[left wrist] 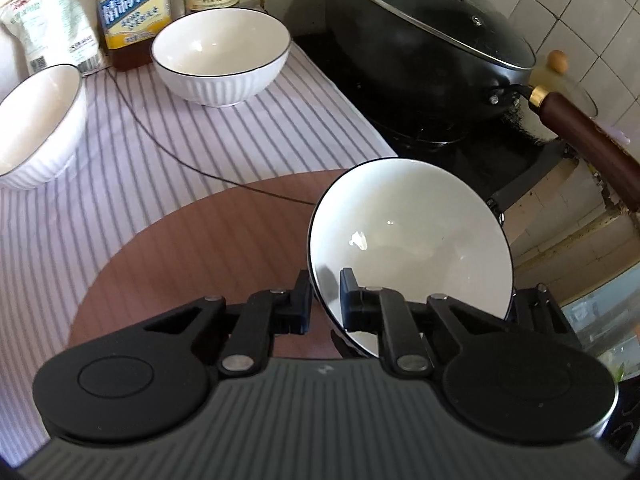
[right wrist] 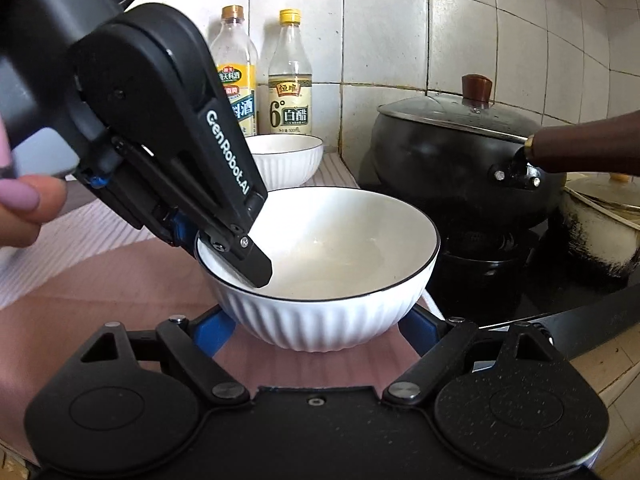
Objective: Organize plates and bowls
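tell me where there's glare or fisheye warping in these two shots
Left wrist view: window glare on the held bowl and wok lid, wall tiles bowed near the edge. Right wrist view: soft even light, tile lines curving, a blurred thumb at the left edge.

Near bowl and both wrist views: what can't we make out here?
- Near bowl: its foot and contact with the mat, hidden by the right gripper body in the right wrist view.
- Left gripper: its outer finger, behind the bowl wall in the right wrist view.
- Left bowl: cut off by the left wrist view's edge.
- Wok: contents, hidden by the glare on its lid.
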Demonstrator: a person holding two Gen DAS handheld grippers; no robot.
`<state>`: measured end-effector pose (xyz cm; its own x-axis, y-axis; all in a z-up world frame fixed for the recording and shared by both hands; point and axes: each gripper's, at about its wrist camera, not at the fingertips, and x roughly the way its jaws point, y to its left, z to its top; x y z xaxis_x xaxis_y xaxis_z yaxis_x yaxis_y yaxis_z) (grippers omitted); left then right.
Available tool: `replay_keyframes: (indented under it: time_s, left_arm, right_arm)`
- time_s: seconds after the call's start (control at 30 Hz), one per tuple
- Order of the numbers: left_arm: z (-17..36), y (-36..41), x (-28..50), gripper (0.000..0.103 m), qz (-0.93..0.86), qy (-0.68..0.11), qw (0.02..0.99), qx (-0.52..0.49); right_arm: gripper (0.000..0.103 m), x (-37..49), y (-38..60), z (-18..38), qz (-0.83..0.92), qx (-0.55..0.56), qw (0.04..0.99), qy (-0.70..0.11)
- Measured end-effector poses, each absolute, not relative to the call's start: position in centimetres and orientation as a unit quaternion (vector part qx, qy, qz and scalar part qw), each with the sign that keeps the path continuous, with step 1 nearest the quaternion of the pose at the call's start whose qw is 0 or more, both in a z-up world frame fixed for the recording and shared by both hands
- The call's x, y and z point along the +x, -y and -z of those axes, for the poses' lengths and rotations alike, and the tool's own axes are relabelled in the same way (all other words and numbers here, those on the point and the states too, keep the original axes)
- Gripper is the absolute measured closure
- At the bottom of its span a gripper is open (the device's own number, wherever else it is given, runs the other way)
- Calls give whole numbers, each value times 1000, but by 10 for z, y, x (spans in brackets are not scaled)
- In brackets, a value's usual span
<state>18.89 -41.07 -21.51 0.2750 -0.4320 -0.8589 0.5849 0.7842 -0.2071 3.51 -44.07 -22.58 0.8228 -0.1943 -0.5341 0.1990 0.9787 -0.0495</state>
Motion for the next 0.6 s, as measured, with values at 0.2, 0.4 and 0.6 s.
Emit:
replay_keyframes:
  time_s: [0.2, 0.4, 0.6]
  left_arm:
    - [199, 386, 187, 90, 312, -511, 797, 79]
    - [175, 353, 187, 90, 291, -513, 804, 73]
    - [156, 316, 186, 90, 266, -503, 820, 68]
  right_arm:
    - [12, 37, 421, 211, 89, 6, 957, -276]
    - [12, 39, 395, 194, 56, -1, 964, -262]
    - [12, 48, 370, 173, 16, -14, 966, -256]
